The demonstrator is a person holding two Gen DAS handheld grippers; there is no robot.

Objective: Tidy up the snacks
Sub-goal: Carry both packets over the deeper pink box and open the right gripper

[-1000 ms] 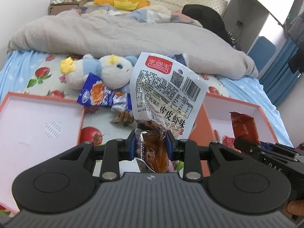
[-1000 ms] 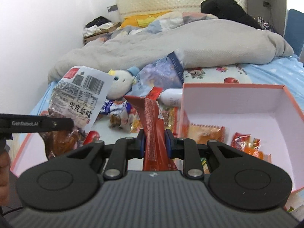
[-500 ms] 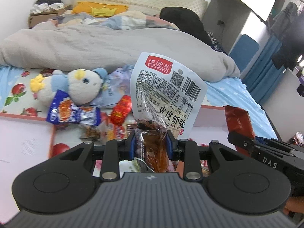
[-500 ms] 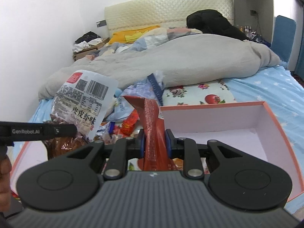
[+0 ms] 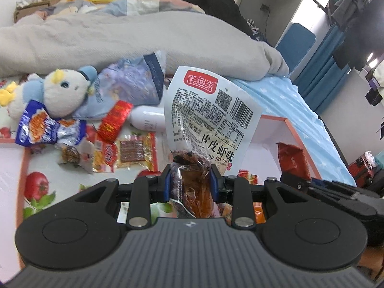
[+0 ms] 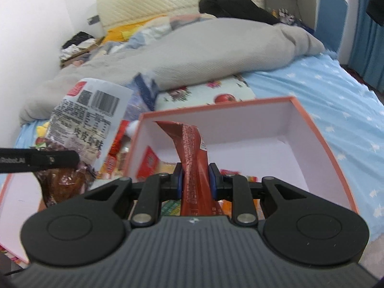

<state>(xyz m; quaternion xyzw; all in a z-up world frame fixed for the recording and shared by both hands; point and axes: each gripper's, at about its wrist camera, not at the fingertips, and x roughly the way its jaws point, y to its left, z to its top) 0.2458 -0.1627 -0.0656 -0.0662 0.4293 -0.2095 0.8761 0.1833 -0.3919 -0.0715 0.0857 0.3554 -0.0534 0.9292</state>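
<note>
While each claw stays clamped, left gripper (image 5: 191,183) on white shrimp packet (image 5: 211,117), right gripper (image 6: 195,183) on red sachet (image 6: 193,151). Orange box (image 6: 319,129) lies just ahead of both. Lower each well inside before releasing.

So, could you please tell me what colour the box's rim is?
Orange, around a white inside; the box shows best in the right wrist view.

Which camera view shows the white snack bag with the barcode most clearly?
The left wrist view: the white snack bag stands sharp and central, pinched by the left gripper, label readable. The right wrist view shows the same bag blurred at the left, partly behind that gripper's finger.
</note>
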